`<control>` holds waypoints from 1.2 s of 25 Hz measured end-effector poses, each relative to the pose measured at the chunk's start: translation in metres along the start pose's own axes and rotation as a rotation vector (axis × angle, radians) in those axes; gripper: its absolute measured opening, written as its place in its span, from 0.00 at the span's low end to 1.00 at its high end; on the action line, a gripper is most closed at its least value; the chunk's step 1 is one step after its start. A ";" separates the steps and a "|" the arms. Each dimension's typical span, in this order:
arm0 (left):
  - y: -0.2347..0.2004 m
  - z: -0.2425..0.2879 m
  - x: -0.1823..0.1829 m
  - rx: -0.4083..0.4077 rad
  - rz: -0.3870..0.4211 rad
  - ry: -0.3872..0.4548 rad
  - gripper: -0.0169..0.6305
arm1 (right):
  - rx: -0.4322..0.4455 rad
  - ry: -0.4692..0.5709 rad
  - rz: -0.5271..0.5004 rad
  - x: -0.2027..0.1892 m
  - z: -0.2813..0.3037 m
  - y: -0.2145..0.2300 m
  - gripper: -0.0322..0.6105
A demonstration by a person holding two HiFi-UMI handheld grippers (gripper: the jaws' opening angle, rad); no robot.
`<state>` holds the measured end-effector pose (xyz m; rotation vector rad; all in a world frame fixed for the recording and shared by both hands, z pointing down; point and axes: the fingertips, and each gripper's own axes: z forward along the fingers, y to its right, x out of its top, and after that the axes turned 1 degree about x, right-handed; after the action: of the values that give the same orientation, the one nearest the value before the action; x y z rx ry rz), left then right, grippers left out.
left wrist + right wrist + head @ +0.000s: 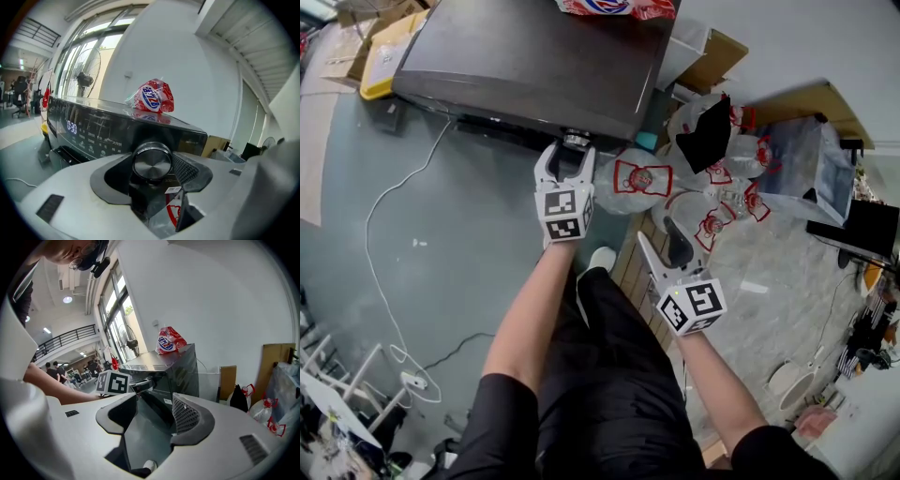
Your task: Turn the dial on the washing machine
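Note:
A dark washing machine (pixel 534 56) stands ahead, its lit control panel (pixel 93 129) facing me. The round metal dial (pixel 152 162) on that panel sits at the machine's front edge (pixel 576 141) in the head view. My left gripper (pixel 568 150) reaches straight to it, and in the left gripper view both pads of the left gripper (pixel 151 172) press on the dial's sides. My right gripper (pixel 661 239) hangs back to the right, below the machine. Seen in its own view, the right gripper (pixel 152 411) is open with nothing between its fingers.
A red and white bag (pixel 614 7) lies on top of the machine. Several plastic bags (pixel 642 178) with red print crowd the floor to the right, beside a cardboard box (pixel 712 61). A white cable (pixel 384 216) trails over the floor on the left.

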<state>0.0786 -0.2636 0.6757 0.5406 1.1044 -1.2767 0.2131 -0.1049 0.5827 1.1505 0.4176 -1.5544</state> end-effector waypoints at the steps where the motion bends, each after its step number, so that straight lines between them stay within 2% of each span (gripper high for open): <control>1: 0.001 0.000 0.000 0.002 0.025 -0.002 0.42 | 0.001 -0.002 -0.001 0.000 0.001 0.000 0.40; 6: 0.004 0.000 0.000 0.026 0.126 -0.009 0.42 | 0.000 -0.010 0.001 -0.001 0.001 -0.001 0.40; 9: 0.004 -0.001 0.000 0.036 0.136 -0.007 0.42 | 0.005 -0.012 0.002 -0.001 0.000 -0.002 0.40; 11: 0.003 -0.001 -0.001 0.025 0.108 -0.003 0.42 | 0.007 -0.013 0.001 -0.002 0.000 -0.002 0.40; 17: 0.000 -0.001 -0.001 -0.038 -0.052 0.018 0.43 | 0.004 -0.010 0.011 -0.001 0.000 0.002 0.40; 22: -0.006 -0.004 -0.011 -0.052 -0.204 0.012 0.48 | 0.013 -0.018 0.016 -0.005 0.001 0.002 0.40; 28: -0.006 0.001 -0.006 -0.073 -0.250 0.020 0.47 | 0.026 -0.028 0.013 -0.009 0.003 -0.004 0.40; 30: -0.005 0.002 -0.005 -0.070 -0.251 0.015 0.44 | 0.026 -0.029 0.014 -0.010 0.003 -0.004 0.40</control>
<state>0.0749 -0.2640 0.6815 0.3683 1.2538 -1.4455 0.2078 -0.1004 0.5912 1.1476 0.3702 -1.5668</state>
